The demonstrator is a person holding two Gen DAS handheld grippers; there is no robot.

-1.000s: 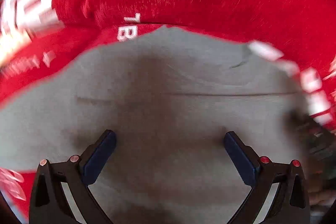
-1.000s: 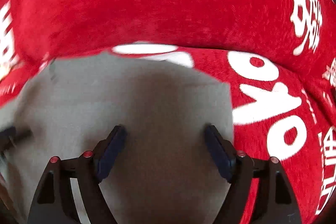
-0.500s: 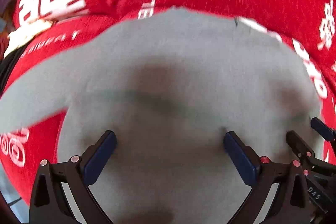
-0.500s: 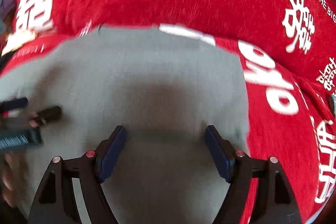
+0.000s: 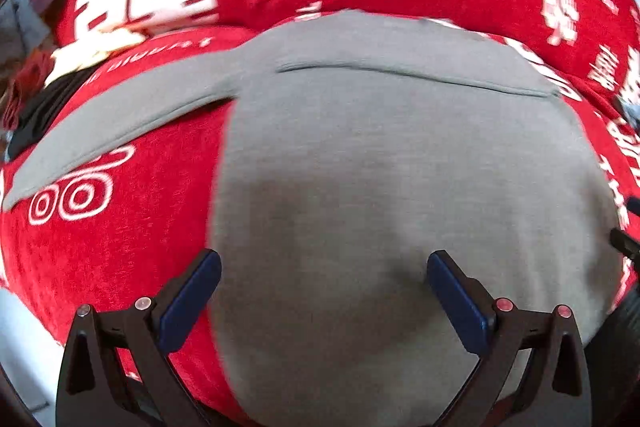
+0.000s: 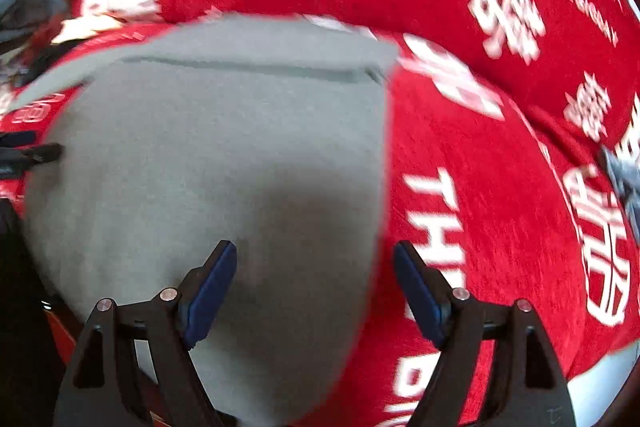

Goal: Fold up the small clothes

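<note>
A grey long-sleeved garment (image 5: 392, 163) lies spread flat on a red cloth with white lettering (image 5: 120, 259). One sleeve (image 5: 120, 119) stretches out to the left. A folded edge runs across the garment's far part (image 6: 248, 65). My left gripper (image 5: 324, 267) hangs open above the garment's near left side, nothing between its blue pads. My right gripper (image 6: 316, 259) is open over the garment's right edge (image 6: 380, 163), also holding nothing. The left gripper's fingertips (image 6: 36, 153) show at the left rim of the right wrist view.
The red cloth (image 6: 500, 187) covers a cushioned surface that rises at the back. Dark and pale clothes (image 5: 36, 91) lie bunched at the far left. A grey object (image 6: 624, 175) sits on the cloth at the right. A pale surface (image 5: 20, 339) shows past the cloth's near left edge.
Both grippers have drawn back toward the near side, so more of the garment and its left sleeve shows. Both stayed open and empty.
</note>
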